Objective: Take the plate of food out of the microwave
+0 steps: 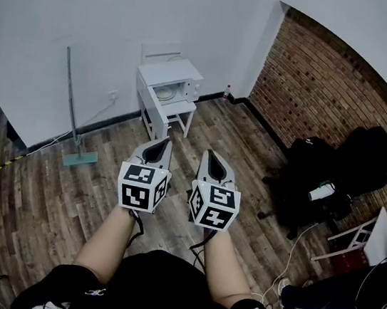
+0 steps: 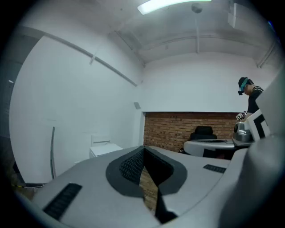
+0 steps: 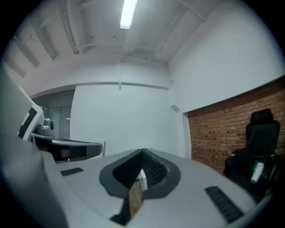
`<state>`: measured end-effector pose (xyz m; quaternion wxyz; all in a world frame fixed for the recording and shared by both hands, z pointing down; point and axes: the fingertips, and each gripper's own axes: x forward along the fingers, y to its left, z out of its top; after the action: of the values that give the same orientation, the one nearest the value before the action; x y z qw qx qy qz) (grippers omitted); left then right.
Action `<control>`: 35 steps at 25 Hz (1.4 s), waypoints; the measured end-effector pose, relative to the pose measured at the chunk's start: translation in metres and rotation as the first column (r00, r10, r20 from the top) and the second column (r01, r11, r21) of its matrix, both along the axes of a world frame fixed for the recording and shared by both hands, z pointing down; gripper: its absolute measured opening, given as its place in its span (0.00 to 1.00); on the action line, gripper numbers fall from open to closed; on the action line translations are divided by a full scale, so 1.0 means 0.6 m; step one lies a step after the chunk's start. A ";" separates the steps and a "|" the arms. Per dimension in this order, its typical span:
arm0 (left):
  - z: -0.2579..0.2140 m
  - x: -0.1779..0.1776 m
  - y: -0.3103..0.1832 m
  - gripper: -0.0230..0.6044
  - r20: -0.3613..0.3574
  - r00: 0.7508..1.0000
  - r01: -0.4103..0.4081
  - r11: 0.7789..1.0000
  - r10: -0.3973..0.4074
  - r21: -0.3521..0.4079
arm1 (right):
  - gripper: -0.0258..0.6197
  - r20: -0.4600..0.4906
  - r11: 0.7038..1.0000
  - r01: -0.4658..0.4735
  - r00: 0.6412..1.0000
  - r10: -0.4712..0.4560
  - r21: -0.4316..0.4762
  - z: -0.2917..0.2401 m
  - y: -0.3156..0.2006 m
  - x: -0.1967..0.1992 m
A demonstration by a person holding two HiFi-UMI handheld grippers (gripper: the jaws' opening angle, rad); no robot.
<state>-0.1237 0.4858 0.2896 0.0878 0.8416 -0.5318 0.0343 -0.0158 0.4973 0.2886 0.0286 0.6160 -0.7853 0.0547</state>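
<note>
A white microwave (image 1: 170,82) stands on a small white table (image 1: 174,115) against the far wall, its door swung open. A pale plate (image 1: 164,93) lies inside it. Both grippers are held side by side over the wooden floor, well short of the microwave. My left gripper (image 1: 157,145) is shut with nothing between its jaws, and the microwave's top (image 2: 104,149) shows beyond its left jaw. My right gripper (image 1: 211,156) is also shut and empty; in the right gripper view (image 3: 142,153) its tips meet.
A long-handled mop (image 1: 72,110) leans on the white wall to the left. A brick wall (image 1: 319,83) runs along the right, with black office chairs (image 1: 323,180) before it. A white chair (image 1: 358,236) and a seated person (image 1: 367,291) are at the right edge.
</note>
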 end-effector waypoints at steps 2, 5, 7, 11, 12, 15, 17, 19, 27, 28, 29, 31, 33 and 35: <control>0.007 -0.012 0.000 0.02 -0.011 1.000 -0.009 1.000 0.009 -0.011 | 0.05 0.007 1.000 -0.012 1.000 0.012 0.003 0.004 0.002 -0.011; 0.014 -0.031 -0.002 0.02 -0.025 1.000 -0.019 1.000 0.018 -0.018 | 0.05 0.039 1.000 -0.025 0.999 0.025 0.004 0.011 0.003 -0.027; 0.017 -0.046 -0.005 0.02 -0.024 0.999 -0.023 1.000 0.023 -0.016 | 0.05 0.043 1.000 -0.026 0.999 0.026 -0.002 0.019 0.001 -0.043; 0.026 -0.076 -0.008 0.02 -0.030 0.999 -0.046 0.999 0.046 -0.023 | 0.05 0.025 0.999 -0.039 0.999 0.040 -0.015 0.032 0.001 -0.081; 0.029 -0.083 -0.009 0.02 -0.035 0.998 -0.054 0.998 0.053 -0.025 | 0.05 0.028 0.999 -0.046 0.999 0.046 -0.013 0.032 0.002 -0.088; 0.043 -0.103 -0.010 0.02 -0.041 0.997 -0.072 0.997 0.071 -0.038 | 0.05 0.046 0.997 -0.074 0.996 0.074 -0.006 0.038 0.005 -0.104; 0.054 -0.109 -0.015 0.02 -0.046 0.995 -0.085 0.995 0.083 -0.052 | 0.05 0.035 0.996 -0.087 0.996 0.087 -0.003 0.040 0.002 -0.109; 0.062 -0.112 -0.022 0.02 -0.062 0.994 -0.095 0.993 0.091 -0.069 | 0.05 -0.012 0.994 -0.111 0.994 0.111 0.006 0.039 -0.003 -0.111; 0.080 -0.096 -0.056 0.02 0.001 0.997 -0.079 0.995 0.079 -0.065 | 0.05 -0.025 0.993 -0.111 0.994 0.110 -0.038 0.060 -0.044 -0.099; 0.082 -0.092 -0.062 0.02 -0.002 0.997 -0.080 0.994 0.080 -0.069 | 0.05 -0.017 0.993 -0.106 0.994 0.105 -0.045 0.064 -0.051 -0.095; 0.085 -0.087 -0.070 0.02 -0.005 0.997 -0.080 0.994 0.080 -0.074 | 0.05 -0.010 0.994 -0.100 0.995 0.100 -0.050 0.067 -0.059 -0.091; 0.089 -0.077 -0.089 0.02 -0.002 0.997 -0.077 0.994 0.077 -0.082 | 0.05 -0.003 0.995 -0.090 0.996 0.090 -0.054 0.074 -0.076 -0.083; 0.093 -0.063 -0.113 0.02 0.006 0.997 -0.073 0.994 0.074 -0.083 | 0.05 -0.001 0.995 -0.085 0.996 0.085 -0.051 0.079 -0.097 -0.070; 0.094 -0.040 -0.143 0.02 0.013 0.997 -0.073 0.994 0.075 -0.084 | 0.05 0.000 0.995 -0.085 0.996 0.085 -0.050 0.083 -0.125 -0.050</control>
<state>-0.1475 0.4002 0.3461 0.1173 0.8560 -0.4991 0.0667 -0.0456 0.4226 0.3387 0.0408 0.6479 -0.7568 0.0762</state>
